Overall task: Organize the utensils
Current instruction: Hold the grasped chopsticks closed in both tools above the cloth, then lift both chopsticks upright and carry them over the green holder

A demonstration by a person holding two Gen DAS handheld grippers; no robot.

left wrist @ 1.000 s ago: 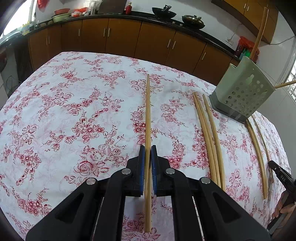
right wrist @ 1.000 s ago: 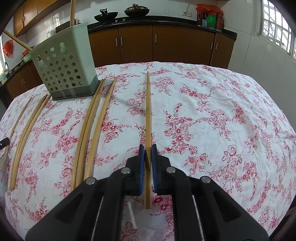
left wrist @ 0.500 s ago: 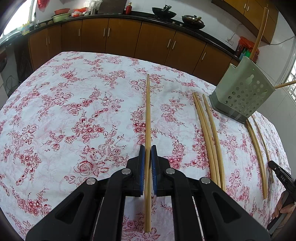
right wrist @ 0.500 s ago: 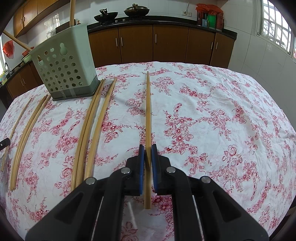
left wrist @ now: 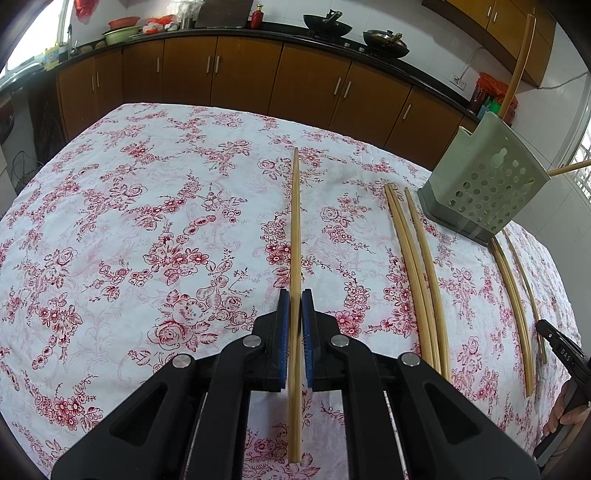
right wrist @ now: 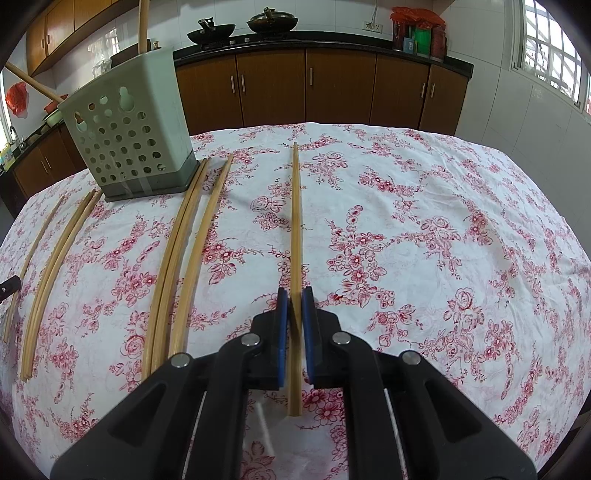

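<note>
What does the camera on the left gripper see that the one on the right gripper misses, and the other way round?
Only the left wrist view shows the left gripper shut on its own chopstick, the bowls on the far counter, and a hand at the right edge.

Only the right wrist view shows the right gripper shut on another chopstick and the barred window.

Both show the flowered tablecloth, the pale green holder with chopsticks standing in it, loose chopsticks lying beside it, and two dark woks on the counter.
</note>
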